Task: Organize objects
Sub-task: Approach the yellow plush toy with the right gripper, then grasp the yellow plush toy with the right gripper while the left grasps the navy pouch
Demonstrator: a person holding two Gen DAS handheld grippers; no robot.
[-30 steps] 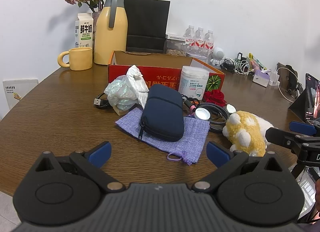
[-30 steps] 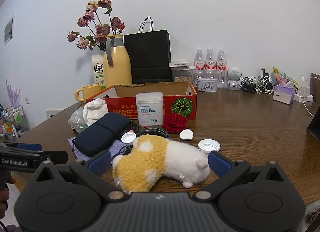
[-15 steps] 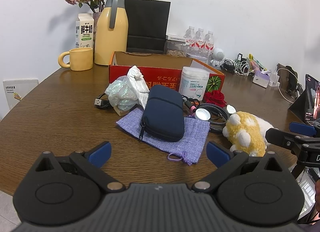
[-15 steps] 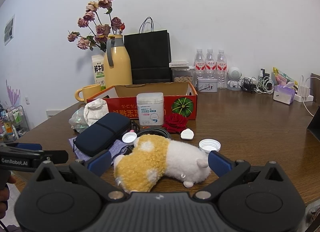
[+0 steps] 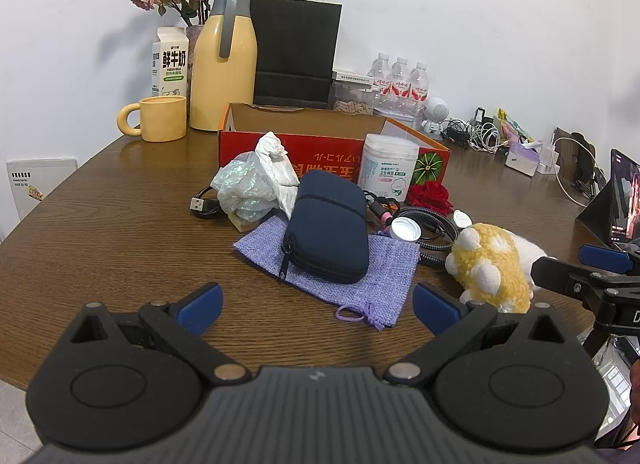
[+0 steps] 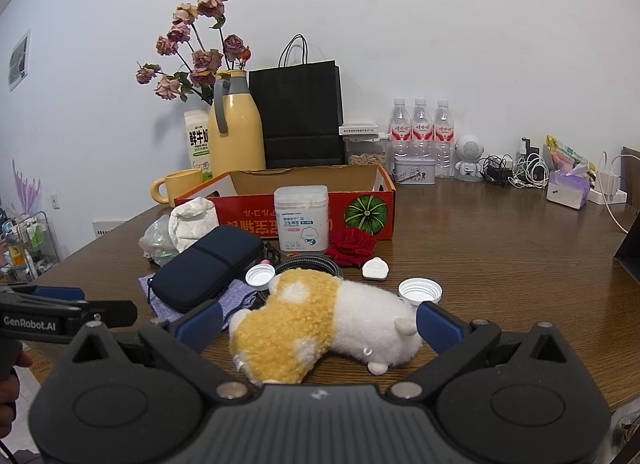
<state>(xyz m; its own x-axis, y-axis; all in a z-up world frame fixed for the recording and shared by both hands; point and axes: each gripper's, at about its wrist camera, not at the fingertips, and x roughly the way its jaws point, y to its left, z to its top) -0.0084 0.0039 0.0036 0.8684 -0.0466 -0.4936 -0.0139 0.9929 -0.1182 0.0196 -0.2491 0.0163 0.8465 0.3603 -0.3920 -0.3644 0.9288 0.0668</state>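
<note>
A yellow and white plush toy (image 6: 320,320) lies on the brown table between the wide-apart fingers of my right gripper (image 6: 318,322), which is open around it. The same plush toy (image 5: 494,262) shows at the right of the left wrist view. My left gripper (image 5: 316,304) is open near the table's front edge, just short of a navy zip case (image 5: 328,234) lying on a purple cloth pouch (image 5: 384,284). Behind them stand a white cotton-swab tub (image 5: 387,171), a red rose (image 5: 430,193) and an open red cardboard box (image 5: 280,143).
Crumpled plastic and paper (image 5: 256,183), a USB cable (image 5: 202,205), a black hose (image 5: 434,223) and white caps (image 6: 420,290) lie around the case. A yellow mug (image 5: 160,123), flask (image 5: 222,63), milk carton, black bag (image 5: 296,51) and bottles (image 6: 420,131) line the back wall.
Both views have drifted very slightly; no object has moved and both grippers stay open.
</note>
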